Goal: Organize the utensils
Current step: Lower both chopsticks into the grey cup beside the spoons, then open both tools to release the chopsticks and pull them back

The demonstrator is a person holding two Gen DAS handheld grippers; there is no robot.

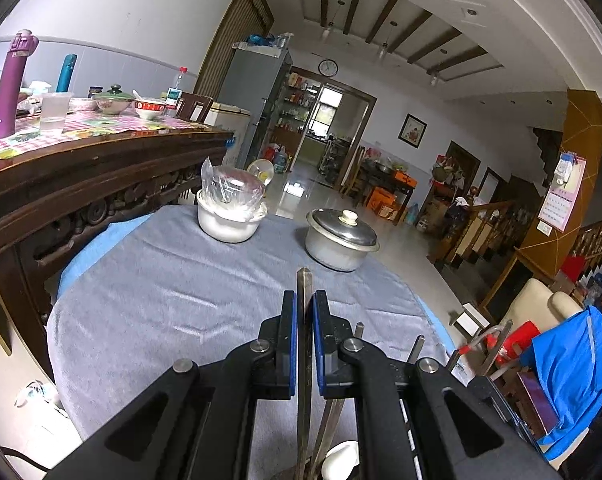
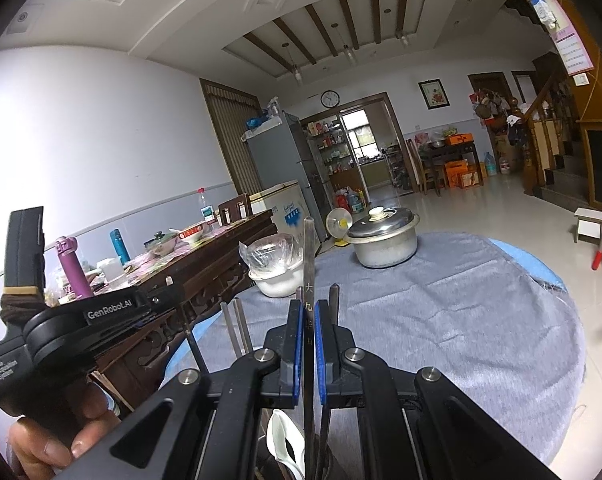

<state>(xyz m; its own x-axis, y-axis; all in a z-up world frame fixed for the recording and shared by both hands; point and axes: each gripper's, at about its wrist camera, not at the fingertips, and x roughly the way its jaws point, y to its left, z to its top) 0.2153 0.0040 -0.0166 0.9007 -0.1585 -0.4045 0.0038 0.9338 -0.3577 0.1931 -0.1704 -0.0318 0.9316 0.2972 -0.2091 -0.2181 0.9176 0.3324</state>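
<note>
Utensils: one flat metal handle [image 1: 303, 292] upright, pinched between blue pads of left tongs [image 1: 304, 300]; second engraved metal handle [image 2: 308, 264] upright, clamped in right tongs [image 2: 308, 312]. Both sets narrow, closed on handles, over grey-clothed tabletop [image 1: 161, 300]; more handles [image 2: 237, 324] and white spoon [image 2: 287, 446] bunched below. Lidded metal pot [image 1: 341, 238] and plastic-wrapped white bowl [image 1: 231, 218] at far edge, apart.

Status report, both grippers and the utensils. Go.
Left hand-held gripper shut on flat steel utensil handle. Right hand-held gripper shut on engraved steel handle. Nothing blocking.
</note>
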